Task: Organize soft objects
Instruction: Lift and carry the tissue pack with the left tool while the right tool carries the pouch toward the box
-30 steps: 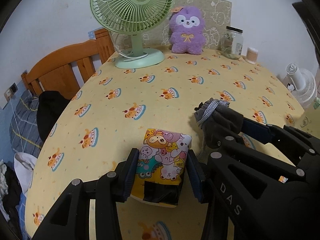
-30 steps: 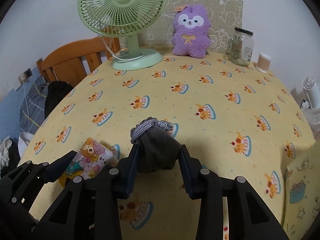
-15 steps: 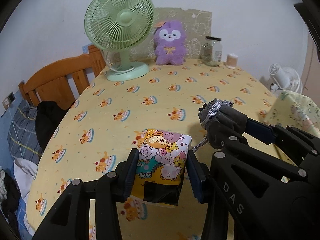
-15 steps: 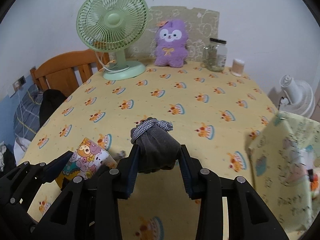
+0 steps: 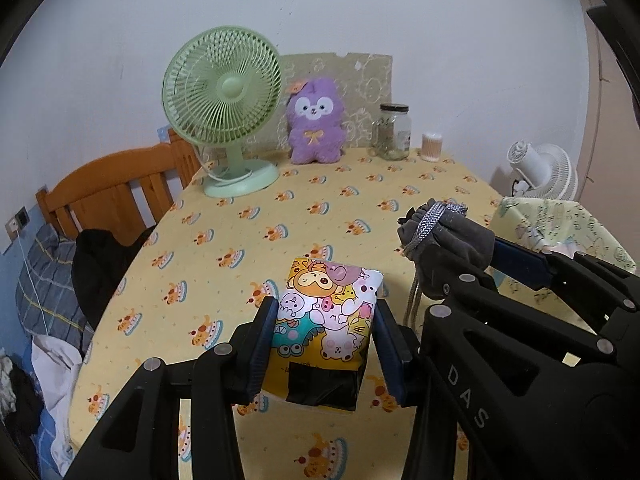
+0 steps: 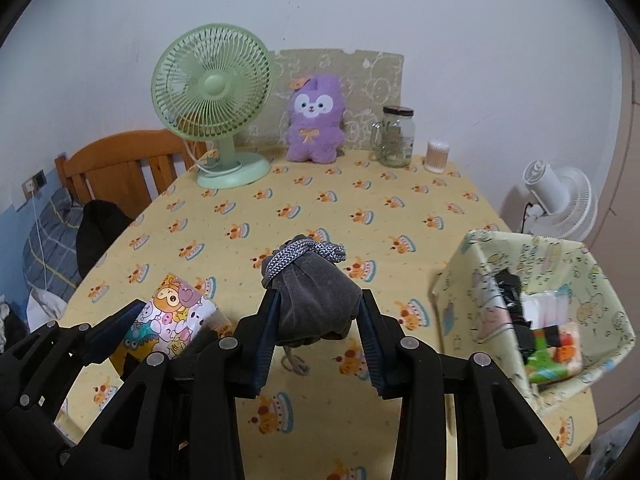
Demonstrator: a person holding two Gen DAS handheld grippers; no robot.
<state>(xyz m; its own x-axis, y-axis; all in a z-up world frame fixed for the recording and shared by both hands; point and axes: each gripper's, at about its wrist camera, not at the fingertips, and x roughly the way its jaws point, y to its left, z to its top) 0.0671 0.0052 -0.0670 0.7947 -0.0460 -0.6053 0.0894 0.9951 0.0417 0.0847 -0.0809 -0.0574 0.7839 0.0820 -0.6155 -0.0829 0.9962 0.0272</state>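
Left wrist view shows the left gripper (image 5: 325, 342) closed on a soft packet with cartoon animals (image 5: 324, 328); both pads press its sides and it is lifted above the table (image 5: 224, 240). To its right, the right gripper (image 5: 460, 264) holds a grey drawstring pouch (image 5: 452, 240), and a grey cord hangs down from the pouch.

Right wrist view shows the same grip from behind: the right gripper (image 6: 316, 328) squeezes the grey drawstring pouch (image 6: 316, 304) between its blue pads, with the braided cord wound around the neck of the pouch. The cartoon packet (image 6: 172, 320) is at the left, in the other gripper. At the right edge of the table stands a fabric basket (image 6: 600, 280) with a pale print, and some small packs already lie inside it.

At the far end of the yellow tablecloth stand a green fan (image 6: 212, 112), a purple plush toy (image 6: 314, 120), a glass jar (image 6: 394, 136) and a small container of cotton swabs (image 6: 437, 156).
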